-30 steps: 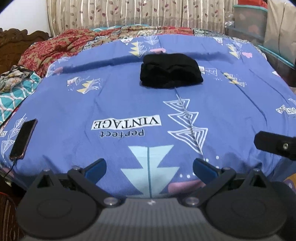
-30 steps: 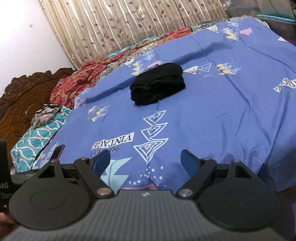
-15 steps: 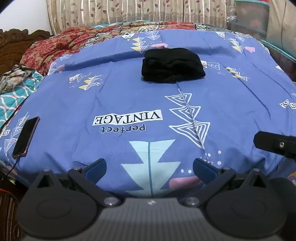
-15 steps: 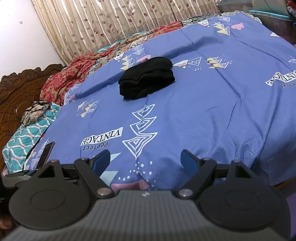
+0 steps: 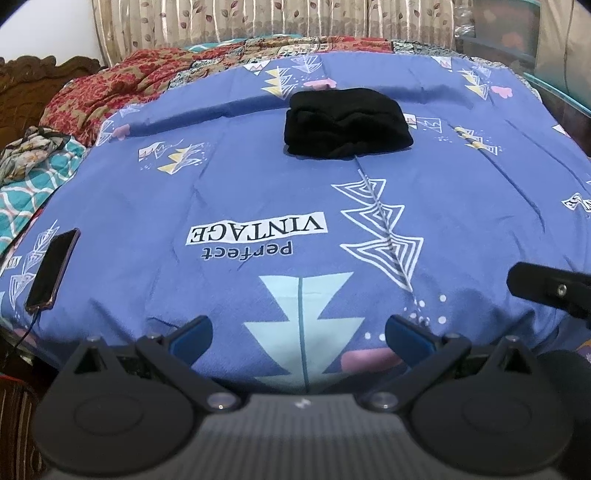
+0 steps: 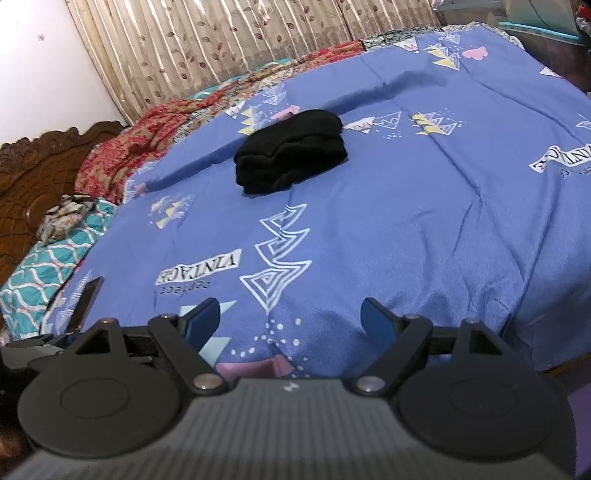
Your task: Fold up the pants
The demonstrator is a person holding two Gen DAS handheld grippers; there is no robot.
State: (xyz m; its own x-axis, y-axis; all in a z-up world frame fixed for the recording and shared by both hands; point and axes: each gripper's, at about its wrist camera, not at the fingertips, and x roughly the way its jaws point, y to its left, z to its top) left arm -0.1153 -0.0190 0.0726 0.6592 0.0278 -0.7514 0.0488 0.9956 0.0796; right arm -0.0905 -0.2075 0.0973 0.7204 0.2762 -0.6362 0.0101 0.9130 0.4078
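Note:
Black pants (image 5: 347, 125) (image 6: 291, 151) lie folded into a compact bundle on the blue patterned bedsheet (image 5: 258, 192) (image 6: 424, 221), toward the far middle of the bed. My left gripper (image 5: 298, 330) hangs at the near edge of the bed, well short of the bundle, open and holding nothing. My right gripper (image 6: 290, 317) is also back at the near edge, open, with only sheet showing between its blue pads. A black part of the right gripper (image 5: 550, 288) pokes in at the right edge of the left wrist view.
A phone (image 5: 51, 269) on a cable lies on the sheet at the near left. Teal and red blankets (image 5: 110, 96) and a carved wooden headboard (image 6: 33, 173) sit at the left. Curtains (image 6: 240, 40) hang behind; storage boxes (image 5: 498, 33) stand at the far right.
Both views shift only slightly; the right wrist view has swung a little, so the bundle sits more to the left and lower. Neither gripper has changed its opening.

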